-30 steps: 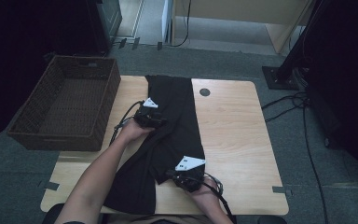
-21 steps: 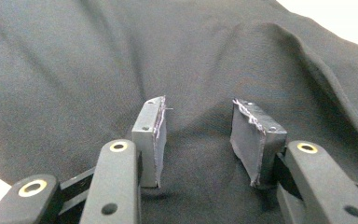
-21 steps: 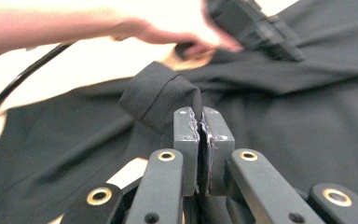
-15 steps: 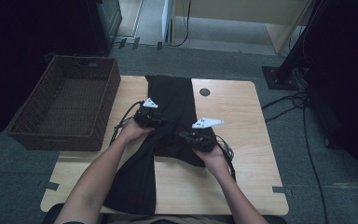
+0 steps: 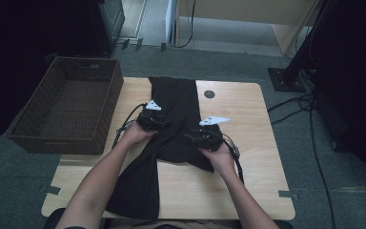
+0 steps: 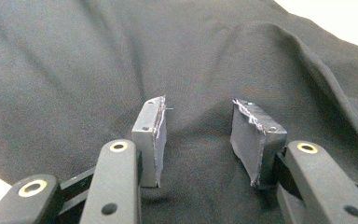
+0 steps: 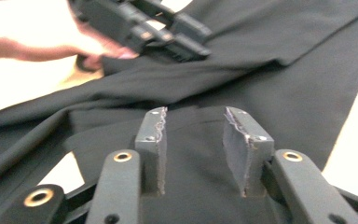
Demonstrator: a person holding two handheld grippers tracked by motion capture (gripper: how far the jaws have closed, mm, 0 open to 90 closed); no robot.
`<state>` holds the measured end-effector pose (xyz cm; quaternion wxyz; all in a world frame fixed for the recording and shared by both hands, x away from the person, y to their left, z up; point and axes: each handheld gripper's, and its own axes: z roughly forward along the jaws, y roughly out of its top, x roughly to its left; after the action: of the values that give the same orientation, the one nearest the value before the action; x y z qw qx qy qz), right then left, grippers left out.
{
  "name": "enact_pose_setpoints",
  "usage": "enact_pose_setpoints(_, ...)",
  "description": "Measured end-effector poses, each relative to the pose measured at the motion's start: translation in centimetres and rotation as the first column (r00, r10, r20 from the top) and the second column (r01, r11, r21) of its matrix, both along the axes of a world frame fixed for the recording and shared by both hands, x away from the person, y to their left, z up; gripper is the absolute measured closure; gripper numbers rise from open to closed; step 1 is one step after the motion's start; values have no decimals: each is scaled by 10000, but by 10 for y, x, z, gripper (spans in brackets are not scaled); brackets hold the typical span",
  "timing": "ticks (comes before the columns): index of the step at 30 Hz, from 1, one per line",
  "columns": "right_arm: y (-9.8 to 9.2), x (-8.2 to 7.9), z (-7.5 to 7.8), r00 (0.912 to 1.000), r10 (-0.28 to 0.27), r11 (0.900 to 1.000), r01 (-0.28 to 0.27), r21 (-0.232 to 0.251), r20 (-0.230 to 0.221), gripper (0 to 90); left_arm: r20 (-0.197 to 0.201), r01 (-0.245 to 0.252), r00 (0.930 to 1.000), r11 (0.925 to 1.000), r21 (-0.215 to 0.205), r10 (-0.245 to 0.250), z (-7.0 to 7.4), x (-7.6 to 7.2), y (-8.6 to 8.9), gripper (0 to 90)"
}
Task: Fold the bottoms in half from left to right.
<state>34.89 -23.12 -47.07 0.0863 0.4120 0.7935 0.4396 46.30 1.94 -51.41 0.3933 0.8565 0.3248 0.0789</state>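
**Black trousers half-folded, nothing gripped**

Black trousers (image 5: 171,138) spread down the middle of the surface (image 5: 248,181), from far edge to near edge, one leg doubled back toward the centre. Left gripper (image 5: 153,120) resting on the cloth, jaws apart, nothing pinched. Right gripper (image 5: 205,138) just beside it on the folded leg, jaws just been opening, only flat fabric below. Wicker basket (image 5: 66,112) off the left edge.

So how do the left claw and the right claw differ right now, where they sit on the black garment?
The left claw sits farther up the black garment, near its left edge; the right claw sits lower, toward the folded right part. The left claw's jaws stand steady and apart, while the right claw's jaws have just been opening, with nothing pinched between them. Both rest over the cloth with jaws apart.
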Motion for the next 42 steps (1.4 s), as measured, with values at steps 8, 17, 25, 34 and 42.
enact_pose_setpoints(8,28,-17,-30,9975,614,9980,-619,-138,-359,458,-31,33,10000,10000,27,-33,0,0,0,557)
enact_pose_setpoints(17,59,-27,-47,9947,1017,9912,-998,-864,173,563,4,28,10000,10000,-27,-28,0,0,1,557)
enact_pose_setpoints(25,44,-30,-40,9997,237,9979,-232,-604,68,853,121,129,9998,9999,71,-130,0,0,1,559)
enact_pose_setpoints(34,33,-74,-17,9956,907,9956,-901,-260,251,867,157,-139,9998,9996,242,135,1,2,0,566)
enact_pose_setpoints(42,30,-119,-21,9835,1759,9844,-1758,65,-420,812,72,-209,9998,9993,317,207,2,2,-1,565)
